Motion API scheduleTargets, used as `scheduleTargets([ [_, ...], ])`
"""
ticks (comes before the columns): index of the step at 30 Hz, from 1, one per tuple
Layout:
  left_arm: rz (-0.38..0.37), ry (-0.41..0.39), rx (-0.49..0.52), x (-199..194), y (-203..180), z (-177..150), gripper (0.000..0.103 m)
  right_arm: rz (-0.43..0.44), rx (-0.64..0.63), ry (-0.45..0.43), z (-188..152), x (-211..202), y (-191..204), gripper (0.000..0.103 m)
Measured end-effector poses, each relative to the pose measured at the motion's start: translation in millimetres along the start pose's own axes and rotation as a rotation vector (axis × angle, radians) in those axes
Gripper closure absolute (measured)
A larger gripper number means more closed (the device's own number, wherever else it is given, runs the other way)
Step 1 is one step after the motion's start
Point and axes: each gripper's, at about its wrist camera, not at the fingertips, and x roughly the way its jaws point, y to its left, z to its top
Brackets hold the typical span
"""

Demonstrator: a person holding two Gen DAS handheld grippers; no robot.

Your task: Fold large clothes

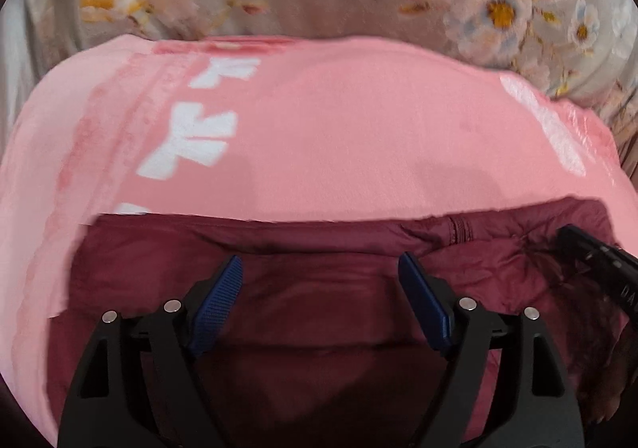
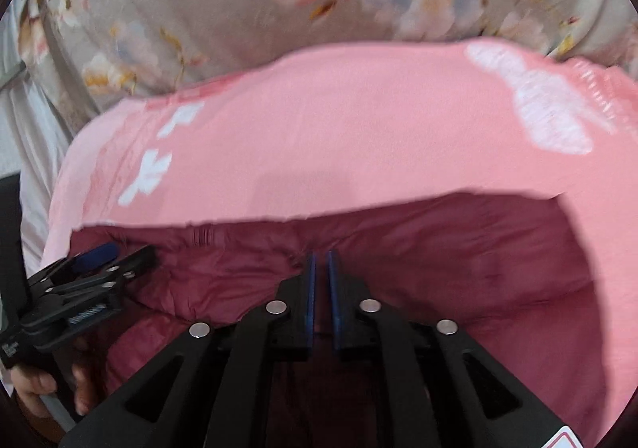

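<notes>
Left gripper (image 1: 321, 268) fingers spread wide over the maroon jacket (image 1: 319, 312); right gripper (image 2: 321, 264) fingers barely parted, nothing between, on pink blanket (image 2: 339, 137).

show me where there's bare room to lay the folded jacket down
The plain pink blanket is free between its white bow prints on the left and the white patch on the right. Nearest, the maroon puffy jacket and both claws fill the space.

The left gripper (image 1: 320, 280) has its jaws wide apart and holds nothing, while the right gripper (image 2: 321, 268) shows only a narrow gap.
</notes>
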Motion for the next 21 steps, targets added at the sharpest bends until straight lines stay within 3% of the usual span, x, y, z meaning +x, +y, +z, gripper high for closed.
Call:
scheduleTargets([
  [3,0.031,-0.020,-0.074,-28,41,9,0.025,-0.095,0.059,0.018,10,-14,-37,0.088],
  [6,0.103,0.009,-0.143,-27,81,7,0.025,-0.177,0.133,0.064,3,-9,-74,0.088],
  [8,0.141,0.045,-0.176,-18,99,2,0.025,-0.163,0.183,0.087,-4,-4,-91,0.090],
  [9,0.147,0.064,-0.194,-12,107,-3,0.025,-0.163,0.189,0.088,-7,-3,-93,0.095],
  [11,0.140,0.088,-0.230,-1,117,-14,0.024,-0.170,0.175,0.090,-11,0,-94,0.095],
  [21,0.118,0.061,-0.280,6,124,-29,0.019,-0.136,0.208,0.082,-21,6,-101,0.098],
])
